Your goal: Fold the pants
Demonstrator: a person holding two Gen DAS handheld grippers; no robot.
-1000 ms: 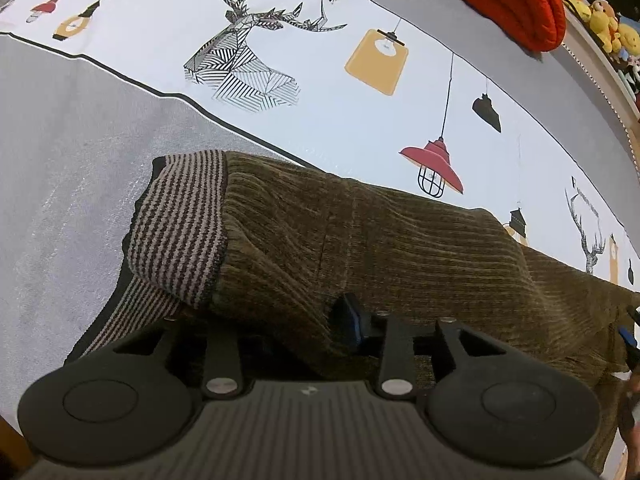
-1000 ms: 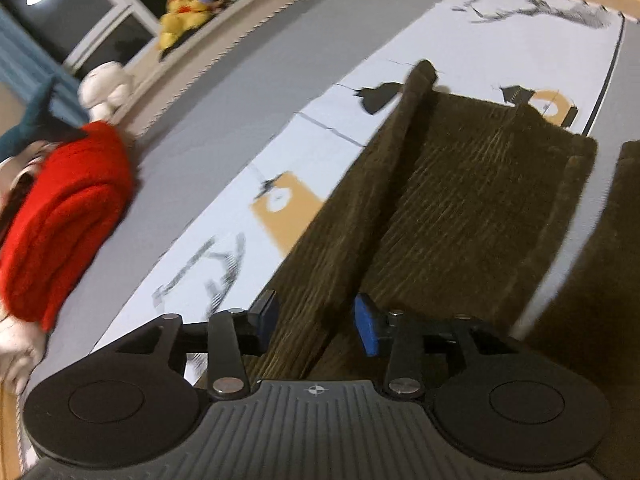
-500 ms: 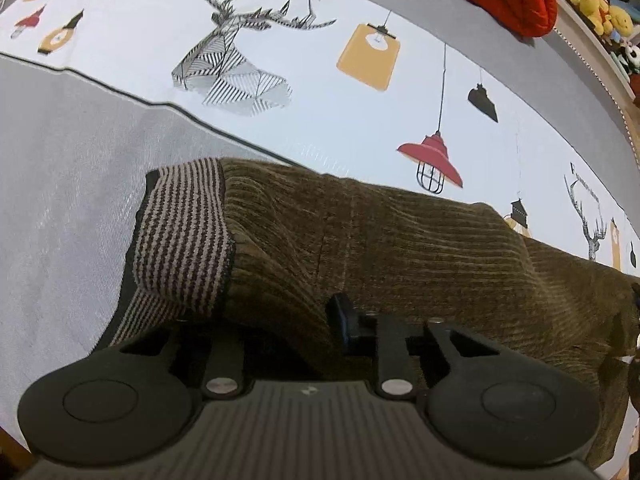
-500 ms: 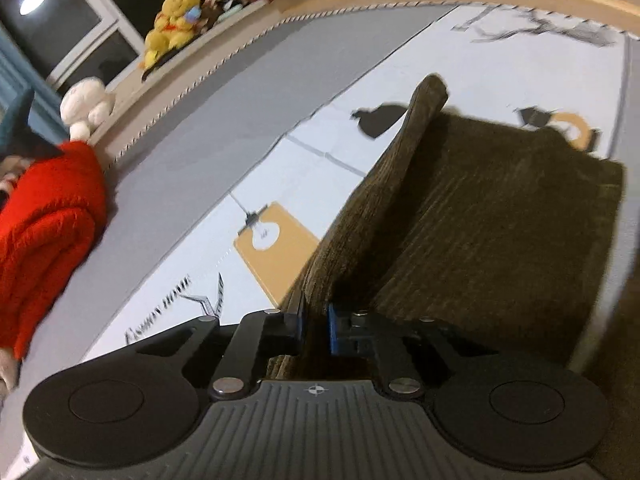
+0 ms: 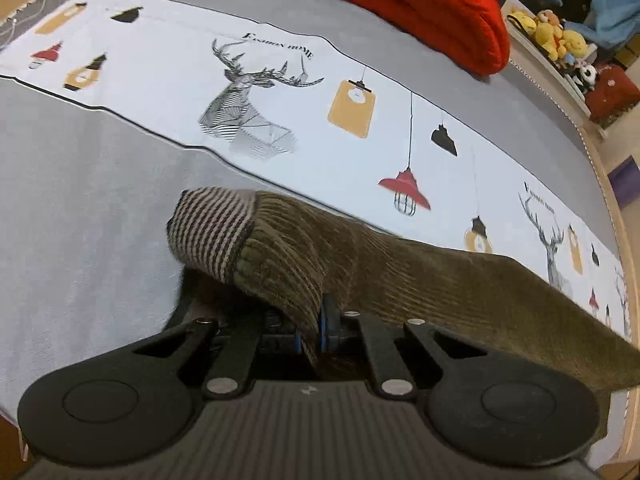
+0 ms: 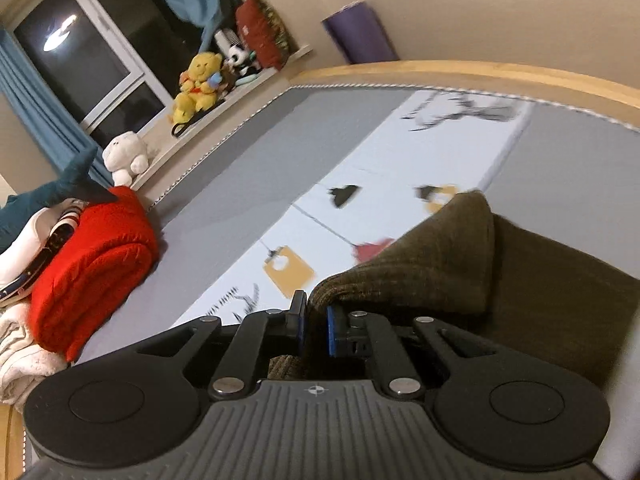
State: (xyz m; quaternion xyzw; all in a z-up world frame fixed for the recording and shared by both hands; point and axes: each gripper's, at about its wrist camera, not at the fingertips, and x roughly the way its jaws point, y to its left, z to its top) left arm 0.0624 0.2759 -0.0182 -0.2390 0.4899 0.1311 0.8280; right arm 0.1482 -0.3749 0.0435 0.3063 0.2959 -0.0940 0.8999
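So the whole scene is a bed with a grey cover (image 5: 80,208) and a white printed strip (image 5: 168,80) running across it, deer heads and hanging lamps on it. The olive-brown corduroy pants (image 5: 440,280) are bunched up on the near side of the bed, partly over that white strip, and they stretch off to the right in the left wrist view. A red folded blanket (image 5: 420,4) sits at the far edge, well apart from the pants, and in the right wrist view it's over on the left next to some white bedding (image 6: 20,344). Yellow plush toys (image 6: 198,84) are lined up on a ledge past the bed. The striped waistband (image 5: 212,232) is raised off the cover and flopped over, just beyond the left gripper (image 5: 308,334), which is pinched tight on a fold of the corduroy. The right gripper (image 6: 314,326) is clamped down on another fold of the pants, fabric humped up just past its fingers.
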